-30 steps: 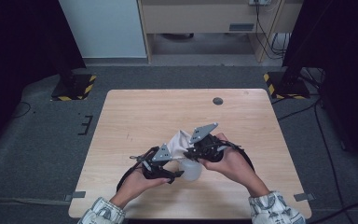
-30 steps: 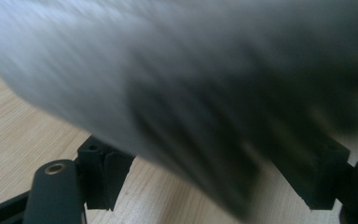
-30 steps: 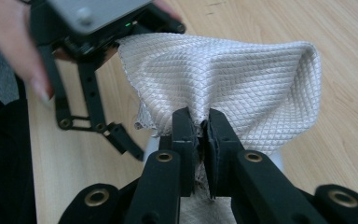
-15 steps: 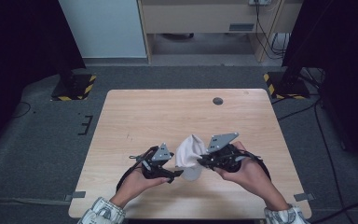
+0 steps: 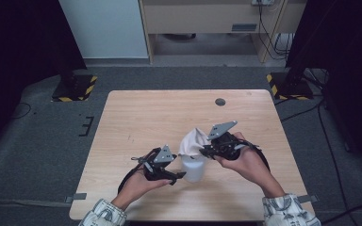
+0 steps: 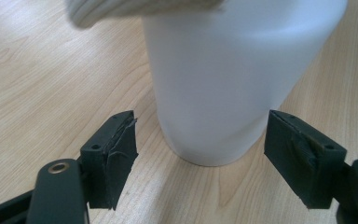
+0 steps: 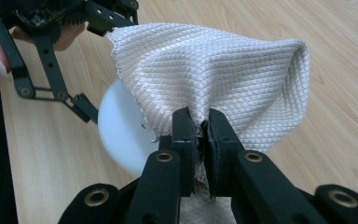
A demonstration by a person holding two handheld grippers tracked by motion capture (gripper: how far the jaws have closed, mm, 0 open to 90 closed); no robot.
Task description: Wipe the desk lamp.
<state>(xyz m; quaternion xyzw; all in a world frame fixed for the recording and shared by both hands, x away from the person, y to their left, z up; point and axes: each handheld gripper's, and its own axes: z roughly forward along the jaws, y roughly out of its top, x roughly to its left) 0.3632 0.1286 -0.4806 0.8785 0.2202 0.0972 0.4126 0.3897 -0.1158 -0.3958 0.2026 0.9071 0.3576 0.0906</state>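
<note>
Rightward and up I've swung the right gripper, jaws clamping the cloth over the cup; left gripper jaws open around it.

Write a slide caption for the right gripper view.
Right gripper shut on a white quilted cloth above a white cup on the wooden table.

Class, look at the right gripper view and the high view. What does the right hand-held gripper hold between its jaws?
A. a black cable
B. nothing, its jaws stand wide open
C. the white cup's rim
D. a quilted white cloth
D: in the right gripper view the right hand-held gripper has its jaws pinched together on a fold of the quilted white cloth, which drapes above the white cup.
</note>
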